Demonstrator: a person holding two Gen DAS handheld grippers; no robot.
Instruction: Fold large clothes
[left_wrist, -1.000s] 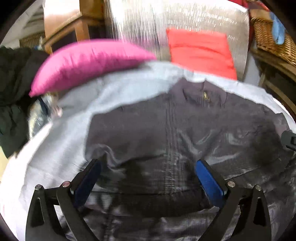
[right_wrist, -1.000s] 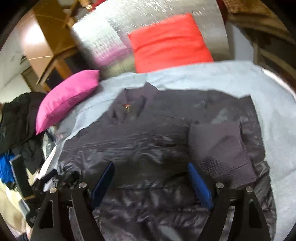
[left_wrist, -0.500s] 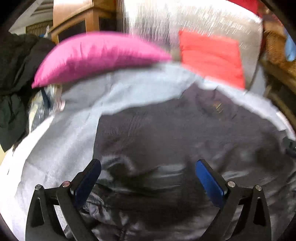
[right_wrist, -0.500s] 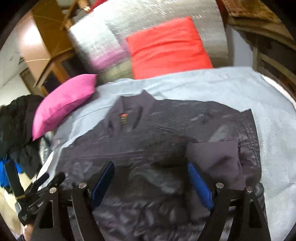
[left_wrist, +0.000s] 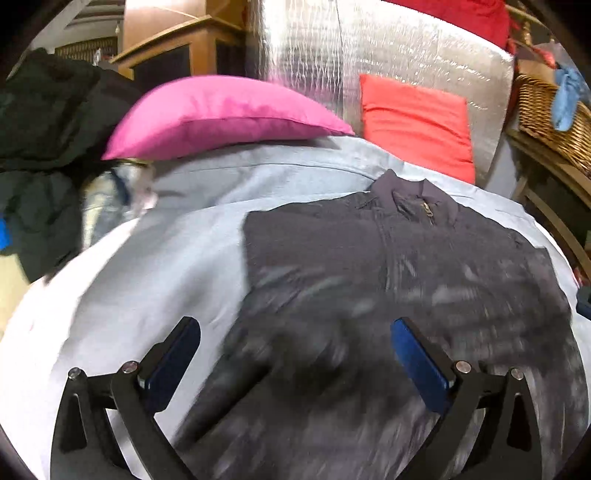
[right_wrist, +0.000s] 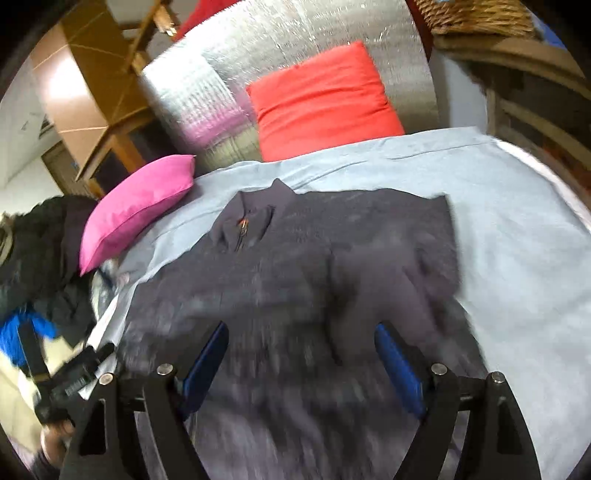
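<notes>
A dark grey zip-up jacket (left_wrist: 399, 280) lies flat on a pale blue sheet (left_wrist: 155, 280), collar toward the pillows; both sleeves are folded in over its body. It also shows in the right wrist view (right_wrist: 332, 258), on the sheet (right_wrist: 524, 258). My left gripper (left_wrist: 295, 354) is open and empty, above the jacket's lower left part. My right gripper (right_wrist: 301, 352) is open and empty, above the jacket's lower middle. The left gripper (right_wrist: 70, 384) also shows in the right wrist view at the lower left.
A pink pillow (left_wrist: 221, 114) and a red pillow (left_wrist: 417, 122) sit at the head of the bed, against a silver foil panel (left_wrist: 369, 48). Dark clothes (left_wrist: 40, 147) pile up at the left. A wicker basket (left_wrist: 546, 114) stands at the right.
Both grippers have pulled back and up from the jacket. The left view has swung left, so more bare sheet shows. Both stay open.
</notes>
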